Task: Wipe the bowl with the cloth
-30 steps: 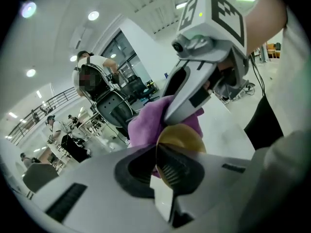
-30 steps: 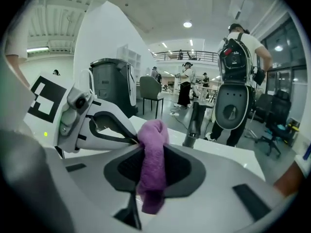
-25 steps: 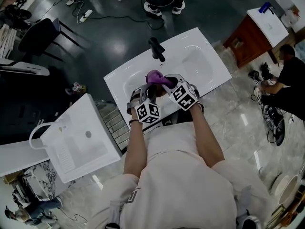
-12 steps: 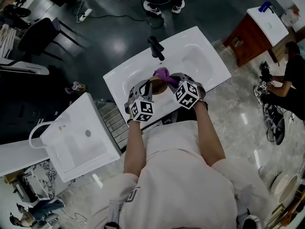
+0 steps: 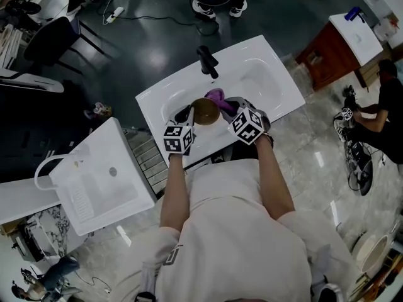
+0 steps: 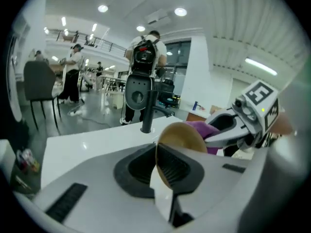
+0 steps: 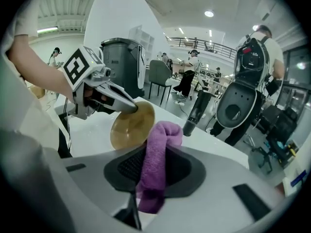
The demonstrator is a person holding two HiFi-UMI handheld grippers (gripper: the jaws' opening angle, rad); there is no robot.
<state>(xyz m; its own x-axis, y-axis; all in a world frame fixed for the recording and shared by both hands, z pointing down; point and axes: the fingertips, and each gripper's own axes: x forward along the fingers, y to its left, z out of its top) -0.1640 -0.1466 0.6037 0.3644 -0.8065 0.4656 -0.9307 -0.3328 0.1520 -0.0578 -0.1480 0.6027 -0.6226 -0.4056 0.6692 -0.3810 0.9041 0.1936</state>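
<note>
The left gripper [image 5: 191,114] has its ribbed jaws clamped on the rim of a smooth, round, tan bowl [image 5: 205,111] over the glossy white sink [image 5: 267,74]. The right gripper [image 5: 228,108] has its jaws closed on a fuzzy purple cloth [image 5: 216,95], looped just beside the bowl.

the right gripper [image 7: 153,178] has its jaws clamped on a folded purple terry cloth [image 7: 162,142]. just beside the cloth's top, a round golden-brown bowl [image 7: 127,129] tilts on edge, its upper rim pinched by the left gripper [image 7: 130,108]. a black tap [image 7: 197,111] stands behind, on a glossy white countertop [image 7: 92,136].
</note>
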